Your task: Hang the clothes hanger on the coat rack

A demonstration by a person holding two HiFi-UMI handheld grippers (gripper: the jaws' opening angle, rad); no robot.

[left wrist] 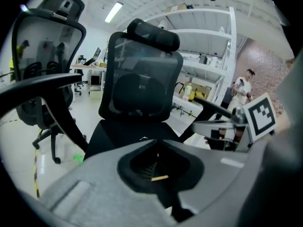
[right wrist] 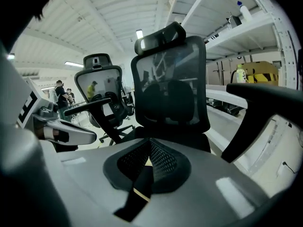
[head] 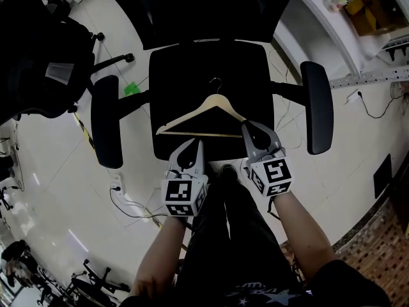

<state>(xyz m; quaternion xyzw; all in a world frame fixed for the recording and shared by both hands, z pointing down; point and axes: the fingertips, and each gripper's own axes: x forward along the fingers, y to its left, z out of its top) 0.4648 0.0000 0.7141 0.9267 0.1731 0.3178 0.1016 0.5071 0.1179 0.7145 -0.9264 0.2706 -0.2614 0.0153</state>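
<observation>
We are at the very start: the hanger (head: 189, 114) has not been picked up, and no coat rack shows in any view. The wooden hanger lies flat on the seat of the black chair (head: 185, 69), its hook towards the back of the seat and its straight bar towards the seat's near edge.

Our left gripper (head: 193, 147) hovers over the near edge of the seat, just beside the bar. Its jaws are together with nothing clamped. In the left gripper view we only catch a sliver of pale wood through the hollow behind the tips. Our right gripper (head: 254, 130) sits over the near right part of the seat, covering the hanger's right end. Its jaws are also closed, and as far as we can tell they grip nothing.

So we judge the step in hand to be the approach to the hanger. Next we need to part the jaws of at least one gripper and set them astride an arm of the hanger or its bar. Then we close firmly before lifting it off the seat. Because the wood lies flat against the cushion, we probably need to press a lower jaw into the padding or tip the hanger up.
</observation>
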